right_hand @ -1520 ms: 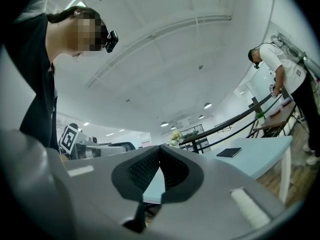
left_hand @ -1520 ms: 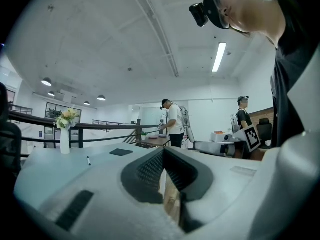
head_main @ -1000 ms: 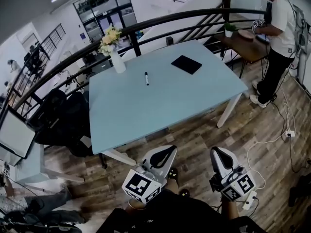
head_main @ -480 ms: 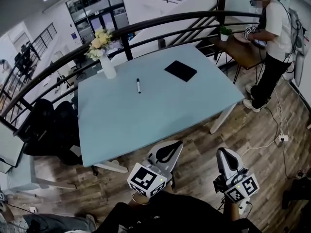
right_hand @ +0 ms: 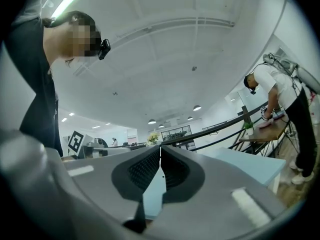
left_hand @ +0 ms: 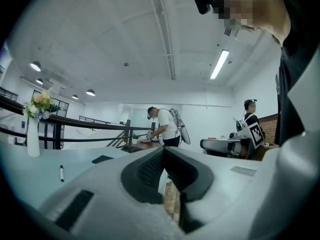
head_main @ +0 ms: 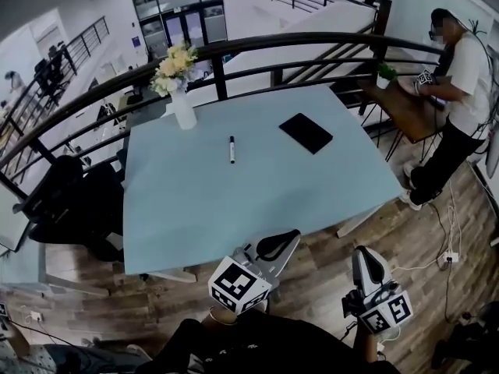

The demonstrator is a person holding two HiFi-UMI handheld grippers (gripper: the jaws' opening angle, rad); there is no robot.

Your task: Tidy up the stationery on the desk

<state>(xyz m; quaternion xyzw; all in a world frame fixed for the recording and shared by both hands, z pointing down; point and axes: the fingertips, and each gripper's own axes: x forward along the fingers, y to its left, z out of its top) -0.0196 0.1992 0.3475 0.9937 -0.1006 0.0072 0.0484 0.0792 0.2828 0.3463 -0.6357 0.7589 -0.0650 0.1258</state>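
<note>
Head view: the pale blue counter (head_main: 234,209) fills more of the frame than a second ago. Its near edge now sits just ahead of both tongs, so the person has walked up to it. Approach looks nearly done, and no stationery is handled yet. The black marker pen (head_main: 231,149) lies near the white vase with yellow flowers (head_main: 183,109), to its right and toward the camera. The flat black rectangular pad (head_main: 306,132) lies further right of the vase, well apart from the pen. Both keep the same spots relative to the vase as before. The left tongs (head_main: 288,240) are together and empty, far from the vase at the near edge. The right tongs (head_main: 365,255) are also together and empty, further right over the wooden floor.

Left gripper view: left tongs (left_hand: 164,153) pressed together, nothing between. Vase (left_hand: 33,139) at far left, pen (left_hand: 61,173) to its right, pad (left_hand: 102,159) further right.

Right gripper view: right tongs (right_hand: 160,151) together, nothing between. Vase (right_hand: 153,138) small, far beyond the tips.

Writing: none readable. Only black-and-white square patterns on the cubes; pen label too small. Tongs would need to part before any pick.
</note>
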